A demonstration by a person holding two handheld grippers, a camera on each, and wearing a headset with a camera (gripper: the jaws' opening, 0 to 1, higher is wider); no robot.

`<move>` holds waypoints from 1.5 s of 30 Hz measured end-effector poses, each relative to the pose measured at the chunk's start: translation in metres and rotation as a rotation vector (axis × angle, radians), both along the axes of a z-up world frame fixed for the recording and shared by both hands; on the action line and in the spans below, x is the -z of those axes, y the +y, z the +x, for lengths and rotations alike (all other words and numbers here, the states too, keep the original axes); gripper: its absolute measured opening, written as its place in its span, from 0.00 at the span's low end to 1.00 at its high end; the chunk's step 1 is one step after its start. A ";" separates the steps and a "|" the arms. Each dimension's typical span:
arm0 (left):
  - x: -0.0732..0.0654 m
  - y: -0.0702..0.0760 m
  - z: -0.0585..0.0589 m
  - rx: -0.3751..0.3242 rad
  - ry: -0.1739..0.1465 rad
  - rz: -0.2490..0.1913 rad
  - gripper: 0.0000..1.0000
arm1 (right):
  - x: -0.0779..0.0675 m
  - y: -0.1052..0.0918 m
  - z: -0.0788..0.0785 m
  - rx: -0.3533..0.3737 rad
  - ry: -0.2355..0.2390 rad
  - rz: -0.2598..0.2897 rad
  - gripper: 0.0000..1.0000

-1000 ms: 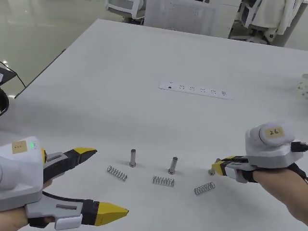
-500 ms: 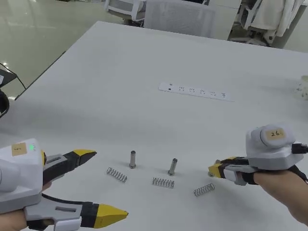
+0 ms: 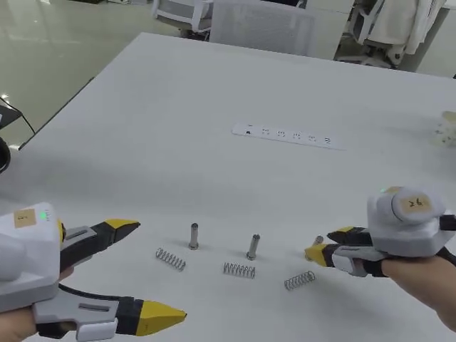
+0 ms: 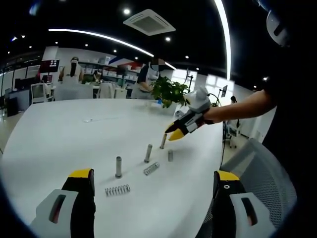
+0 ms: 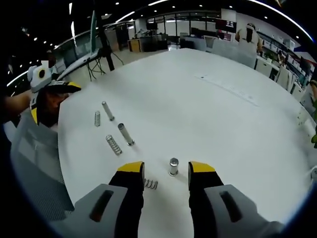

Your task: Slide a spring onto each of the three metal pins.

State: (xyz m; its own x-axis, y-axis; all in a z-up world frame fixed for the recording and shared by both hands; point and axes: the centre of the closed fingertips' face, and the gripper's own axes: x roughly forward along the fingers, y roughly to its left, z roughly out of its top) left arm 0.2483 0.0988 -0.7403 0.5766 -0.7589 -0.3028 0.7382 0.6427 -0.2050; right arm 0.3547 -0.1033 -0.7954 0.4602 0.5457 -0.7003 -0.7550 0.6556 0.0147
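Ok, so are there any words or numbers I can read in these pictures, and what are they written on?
"26": handwritten on the yellow sticker on top of the right tongs.
Not readable: the second yellow sticker, on the left tongs, has a mark that is too blurred.
Not readable: the white power strip has tiny marks that are too small.

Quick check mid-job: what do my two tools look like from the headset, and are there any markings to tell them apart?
Both share one build: a boxy white body, grey jaw arms that turn black, and pointed yellow tips. The left tool carries a small tan sticker and a lit green light on its body. The right tool has a round white cap with a tan sticker that reads 26.
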 end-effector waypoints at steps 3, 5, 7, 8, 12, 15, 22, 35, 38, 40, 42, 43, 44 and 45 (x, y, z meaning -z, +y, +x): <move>0.000 0.000 0.000 0.003 0.000 0.001 0.97 | -0.002 0.001 -0.005 -0.038 -0.023 -0.021 0.37; 0.001 0.000 0.000 0.005 0.004 0.004 0.97 | -0.004 0.002 -0.008 -0.061 -0.043 -0.024 0.38; 0.002 0.000 0.000 0.006 0.003 0.008 0.97 | -0.005 0.001 -0.011 -0.080 -0.057 -0.036 0.39; 0.002 0.000 0.000 0.007 0.003 0.008 0.97 | -0.006 0.002 -0.012 -0.095 -0.063 -0.041 0.39; 0.001 0.000 0.000 0.009 0.004 0.009 0.97 | -0.007 0.002 -0.019 -0.143 -0.085 -0.068 0.39; 0.001 0.000 -0.001 0.010 0.005 0.010 0.97 | -0.010 0.003 -0.025 -0.184 -0.110 -0.086 0.39; 0.004 0.002 -0.001 0.016 0.009 0.026 0.97 | -0.010 0.006 -0.038 -0.281 -0.131 -0.126 0.39; 0.002 0.001 0.000 0.016 0.002 0.025 0.97 | 0.009 0.010 -0.063 -0.548 -0.153 -0.264 0.33; 0.004 0.001 -0.001 0.019 0.005 0.034 0.97 | 0.012 0.011 -0.064 -0.592 -0.156 -0.281 0.33; 0.004 0.001 -0.002 0.018 0.005 0.034 0.97 | 0.015 0.011 -0.063 -0.619 -0.156 -0.296 0.32; 0.004 0.002 -0.002 0.016 0.005 0.034 0.97 | 0.018 0.011 -0.063 -0.648 -0.161 -0.316 0.31; 0.005 0.002 -0.002 0.014 0.006 0.034 0.97 | 0.020 0.012 -0.063 -0.665 -0.162 -0.330 0.30; 0.005 0.002 -0.002 0.013 0.005 0.033 0.96 | 0.021 0.013 -0.063 -0.671 -0.161 -0.333 0.29; 0.005 0.002 -0.002 0.012 0.003 0.034 0.96 | 0.023 0.014 -0.063 -0.687 -0.158 -0.340 0.29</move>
State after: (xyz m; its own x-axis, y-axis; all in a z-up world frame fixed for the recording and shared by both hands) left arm 0.2467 0.1012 -0.7449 0.5668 -0.7547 -0.3304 0.7453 0.6406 -0.1849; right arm 0.2921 -0.0896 -0.8184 0.2050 0.5117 -0.8343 -0.9696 -0.0104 -0.2446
